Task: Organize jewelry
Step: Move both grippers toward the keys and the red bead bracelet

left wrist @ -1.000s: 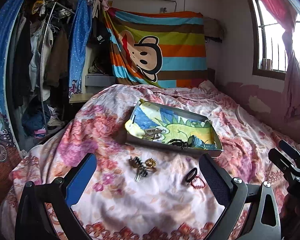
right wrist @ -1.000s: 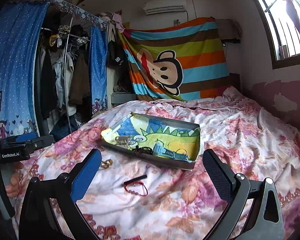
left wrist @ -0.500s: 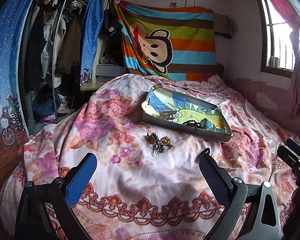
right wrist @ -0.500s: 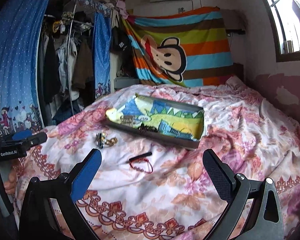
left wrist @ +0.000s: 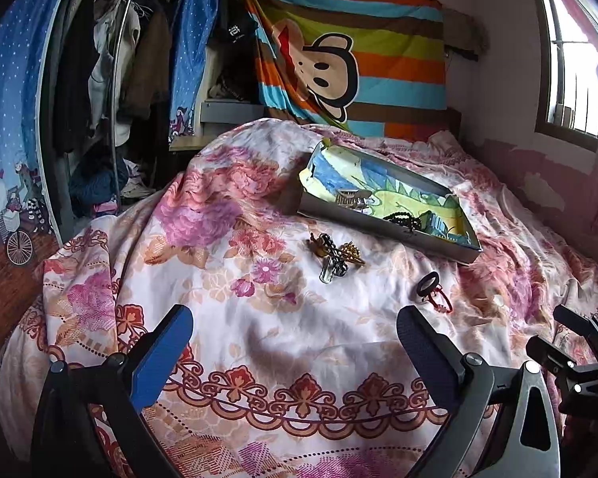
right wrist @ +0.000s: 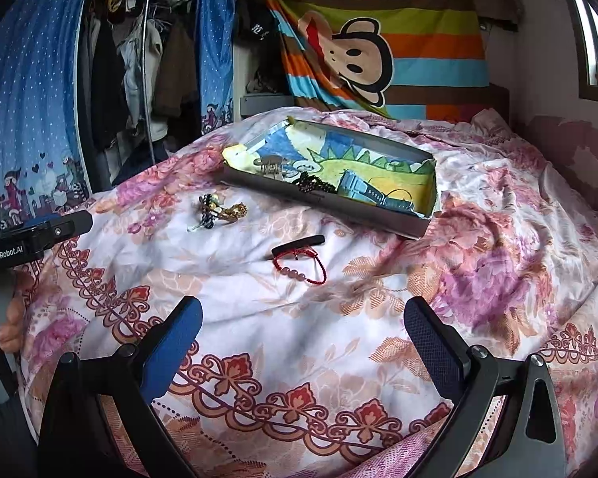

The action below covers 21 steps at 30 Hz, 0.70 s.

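Observation:
A shallow box (left wrist: 382,225) (right wrist: 327,205) lined with a dinosaur drawing lies on the floral bedspread; a hair claw, dark beads and a blue watch rest inside. In front of it sit a small heap of gold and dark trinkets (left wrist: 335,257) (right wrist: 217,211), a black hair tie (left wrist: 427,280) (right wrist: 299,245) and a red beaded bracelet (left wrist: 440,302) (right wrist: 299,271). My left gripper (left wrist: 293,348) hovers open near the bed's foot, nothing between its fingers. My right gripper (right wrist: 303,342) is open too, short of the bracelet.
The other gripper shows at each view's edge: the right one (left wrist: 570,354), the left one (right wrist: 32,235) with a hand (right wrist: 10,318) below it. A clothes rack (left wrist: 111,79) and blue curtain stand left, a striped monkey blanket (left wrist: 355,59) behind, a window (left wrist: 574,59) right.
Both grippers have drawn back toward the foot of the bed, so the box and loose jewelry sit farther away. Both stay open and empty; nothing on the bed has shifted.

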Tool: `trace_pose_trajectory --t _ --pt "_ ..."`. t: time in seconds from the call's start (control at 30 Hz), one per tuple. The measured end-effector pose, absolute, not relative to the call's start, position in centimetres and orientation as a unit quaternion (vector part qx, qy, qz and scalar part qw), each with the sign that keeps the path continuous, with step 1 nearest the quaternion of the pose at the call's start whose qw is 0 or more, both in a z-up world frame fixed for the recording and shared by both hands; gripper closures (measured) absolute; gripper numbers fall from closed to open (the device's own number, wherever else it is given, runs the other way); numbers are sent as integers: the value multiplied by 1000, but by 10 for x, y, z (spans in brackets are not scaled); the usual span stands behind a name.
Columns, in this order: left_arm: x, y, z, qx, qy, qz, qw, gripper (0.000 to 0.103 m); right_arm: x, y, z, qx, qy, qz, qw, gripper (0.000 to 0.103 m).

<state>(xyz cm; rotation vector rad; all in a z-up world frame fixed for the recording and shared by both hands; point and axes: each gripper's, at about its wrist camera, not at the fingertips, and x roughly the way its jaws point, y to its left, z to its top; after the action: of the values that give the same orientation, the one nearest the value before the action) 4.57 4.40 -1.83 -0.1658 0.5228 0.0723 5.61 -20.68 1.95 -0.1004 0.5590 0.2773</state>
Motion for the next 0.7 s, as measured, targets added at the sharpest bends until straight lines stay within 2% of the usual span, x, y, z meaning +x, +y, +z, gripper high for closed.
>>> trace_pose_trajectory --t 0.37,0.7 --pt "79 40 -18 -58 276 7 959 0 80 -221 23 -35 297 135 945 4" --pt "137 36 -29 -46 322 -37 945 0 104 -235 16 -17 316 126 940 4"
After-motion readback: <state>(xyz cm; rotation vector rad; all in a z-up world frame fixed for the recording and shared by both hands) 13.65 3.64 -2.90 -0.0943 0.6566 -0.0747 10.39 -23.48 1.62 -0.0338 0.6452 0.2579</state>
